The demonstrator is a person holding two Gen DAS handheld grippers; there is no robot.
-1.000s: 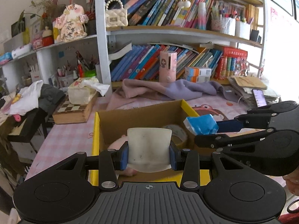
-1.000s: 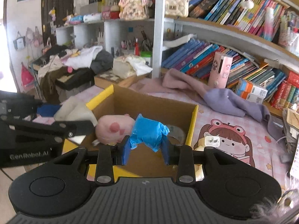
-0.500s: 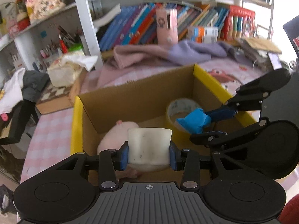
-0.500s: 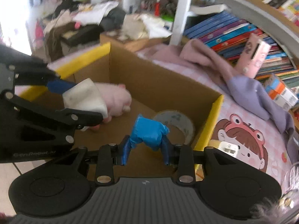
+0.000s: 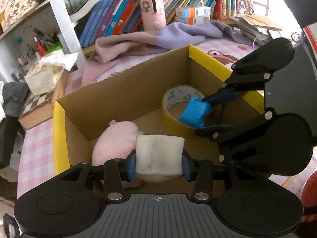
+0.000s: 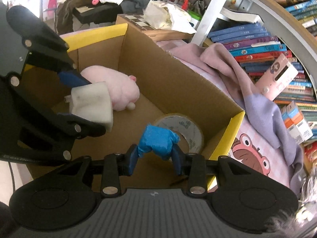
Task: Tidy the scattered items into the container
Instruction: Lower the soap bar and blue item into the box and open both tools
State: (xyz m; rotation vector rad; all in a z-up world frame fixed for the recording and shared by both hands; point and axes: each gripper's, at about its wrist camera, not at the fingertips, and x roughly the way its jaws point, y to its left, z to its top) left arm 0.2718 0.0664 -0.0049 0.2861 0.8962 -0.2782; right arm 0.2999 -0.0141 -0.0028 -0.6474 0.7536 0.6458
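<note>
Box (image 5: 126,91) already holds the pink plush (image 5: 116,138) and tape roll (image 5: 178,99). Your left claw (image 5: 159,163), easing open, cradles the white sponge (image 5: 158,156); your right claw (image 6: 155,157) loosens around the blue wad (image 6: 158,140). Both hang inside, undropped.

Left gripper (image 5: 158,165) jaws, just opening, flank white sponge (image 5: 159,158) over cardboard box (image 5: 126,91) (pink plush (image 5: 116,140), tape roll (image 5: 176,101) inside); right gripper (image 5: 200,115) pinches blue wad (image 5: 195,113).

Dropped from above the rim into the cardboard box (image 5: 126,91), both grippers: left gripper (image 5: 159,162) with white sponge (image 5: 159,158), right gripper (image 6: 155,156) with blue wad (image 6: 158,140). Jaws just opening; pads seemingly touching.
</note>
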